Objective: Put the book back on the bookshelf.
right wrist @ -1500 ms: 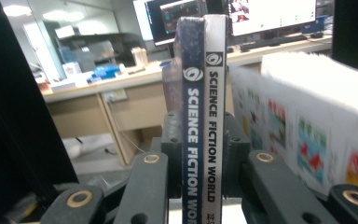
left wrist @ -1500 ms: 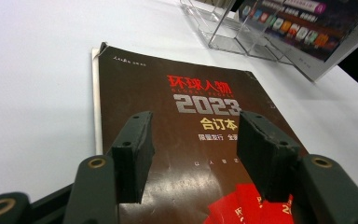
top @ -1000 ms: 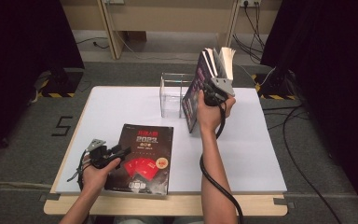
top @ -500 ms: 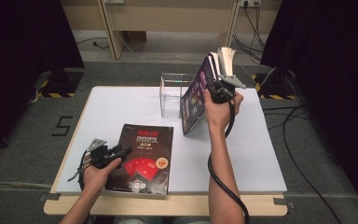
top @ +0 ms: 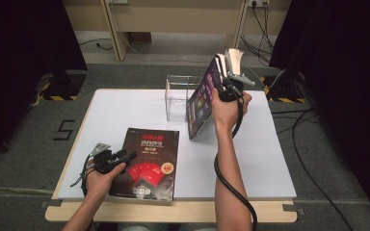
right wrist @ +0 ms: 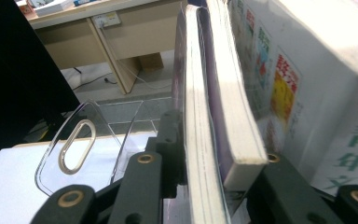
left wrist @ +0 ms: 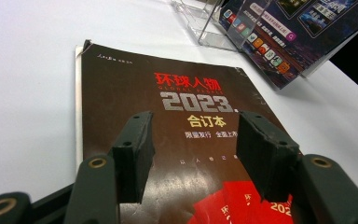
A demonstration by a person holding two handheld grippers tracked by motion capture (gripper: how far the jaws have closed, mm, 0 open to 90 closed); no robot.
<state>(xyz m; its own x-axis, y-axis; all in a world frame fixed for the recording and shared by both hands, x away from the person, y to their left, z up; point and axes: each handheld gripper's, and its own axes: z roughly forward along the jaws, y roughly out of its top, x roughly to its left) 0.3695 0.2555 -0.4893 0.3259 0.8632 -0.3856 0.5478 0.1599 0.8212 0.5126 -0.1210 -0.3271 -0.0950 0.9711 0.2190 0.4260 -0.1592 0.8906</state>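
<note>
The right gripper (top: 227, 83) stands far right on the white table (top: 125, 110), its jaws just closing and now pinching a few upright books (right wrist: 214, 140) at their top edge. These lean, tilted, against a clear plastic stand (top: 176, 96) just to their left. Near left, the left gripper (top: 120, 158) rests low over a dark magazine (top: 149, 163) lying flat at the near edge; its jaws are spread above the cover (left wrist: 186, 121) and pinch nothing
</note>
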